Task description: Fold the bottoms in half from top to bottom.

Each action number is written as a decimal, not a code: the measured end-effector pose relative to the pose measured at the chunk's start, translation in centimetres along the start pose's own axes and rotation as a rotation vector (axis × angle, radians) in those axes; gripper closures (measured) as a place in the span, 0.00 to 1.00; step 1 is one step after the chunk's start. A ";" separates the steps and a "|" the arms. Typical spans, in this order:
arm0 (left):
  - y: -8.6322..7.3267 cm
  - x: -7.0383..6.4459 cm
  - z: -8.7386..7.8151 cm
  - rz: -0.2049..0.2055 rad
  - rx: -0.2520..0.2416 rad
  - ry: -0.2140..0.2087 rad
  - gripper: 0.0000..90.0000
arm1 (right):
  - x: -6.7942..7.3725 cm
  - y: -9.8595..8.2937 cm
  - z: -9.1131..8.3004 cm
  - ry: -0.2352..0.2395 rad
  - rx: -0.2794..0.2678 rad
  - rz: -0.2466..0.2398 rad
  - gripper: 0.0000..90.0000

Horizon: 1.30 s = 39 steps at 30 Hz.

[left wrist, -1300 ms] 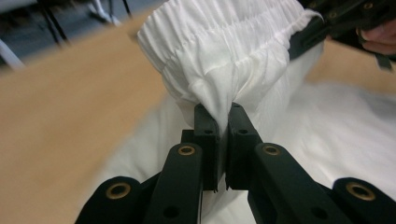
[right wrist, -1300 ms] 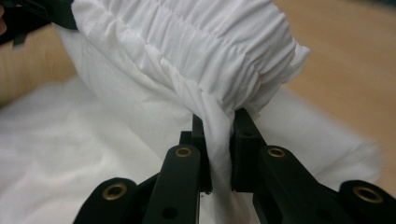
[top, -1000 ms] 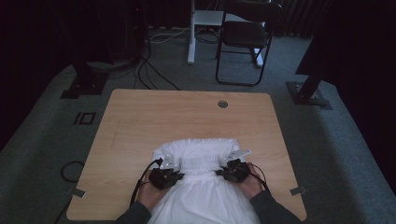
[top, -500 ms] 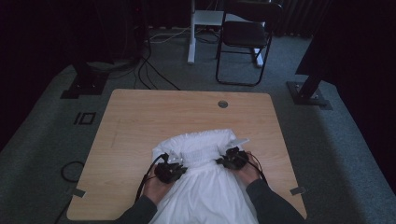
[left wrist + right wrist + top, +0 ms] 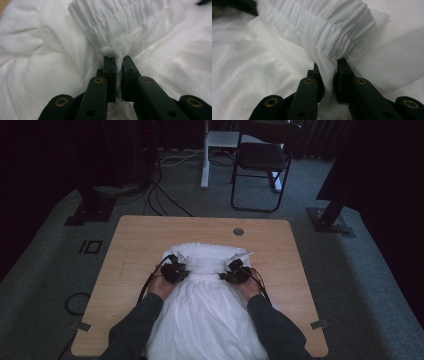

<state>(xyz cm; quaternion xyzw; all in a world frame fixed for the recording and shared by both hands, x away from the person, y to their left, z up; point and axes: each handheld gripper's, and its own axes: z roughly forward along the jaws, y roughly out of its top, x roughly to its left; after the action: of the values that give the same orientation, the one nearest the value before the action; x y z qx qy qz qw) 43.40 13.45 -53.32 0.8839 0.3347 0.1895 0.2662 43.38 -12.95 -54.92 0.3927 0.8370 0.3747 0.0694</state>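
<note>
White garment (image 5: pixel 207 305) lies with its gathered band (image 5: pixel 206 258) crosswise on the surface (image 5: pixel 135 232). Left gripper (image 5: pixel 175 271) and right gripper (image 5: pixel 235 273) each pinch cloth just below the band's ends, both equally near.

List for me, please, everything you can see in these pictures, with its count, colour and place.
garment: one, white, with a gathered band at its far end; spread on the near half of the table, hanging over the near edge.
table: one, light wood, centre of the high view.
grommet: one, grey, in the tabletop near the far edge.
chair: one, black, on the floor beyond the table.
cables: several, black, on the grey floor at far left.
left tongs: one, black, shut on bunched cloth below the band.
right tongs: one, black, shut on cloth below the band.
sleeves: two, dark grey, coming in from the near edge.
</note>
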 end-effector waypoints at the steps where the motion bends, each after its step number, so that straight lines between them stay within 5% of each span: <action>1: 0.3 0.4 0.2 0.016 0.010 0.011 0.95 | 0.1 0.1 0.2 0.007 -0.004 0.006 0.90; 6: 1.8 1.5 1.3 0.022 0.036 0.041 0.95 | -0.6 1.1 1.0 0.004 -0.020 0.019 0.90; 15: 3.8 0.6 2.9 -0.011 0.001 0.048 0.95 | -5.3 2.8 1.2 -0.062 -0.027 0.099 0.91; 18: 4.0 1.0 3.1 -0.049 -0.002 0.034 0.95 | -5.7 3.1 1.2 -0.059 -0.018 0.117 0.91; 23: 4.2 1.0 2.5 -0.051 -0.021 0.041 0.96 | -5.2 3.4 0.7 -0.070 -0.012 0.081 0.92; 26: 4.8 1.6 -0.4 -0.091 -0.139 0.014 0.96 | -4.8 4.2 -1.9 -0.049 -0.090 0.064 0.92; 31: 6.2 1.3 -5.2 -0.088 -0.312 0.001 0.96 | -3.9 5.6 -6.3 -0.044 -0.227 0.021 0.93; 39: 6.8 -0.7 -11.5 -0.046 -0.491 -0.008 0.97 | -1.2 7.0 -12.8 -0.054 -0.379 -0.086 0.93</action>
<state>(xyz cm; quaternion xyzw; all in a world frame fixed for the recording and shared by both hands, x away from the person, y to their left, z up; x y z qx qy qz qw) 40.33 12.60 -40.35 0.7856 0.2975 0.2557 0.4785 43.21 -18.24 -41.26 0.3464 0.7652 0.5118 0.1805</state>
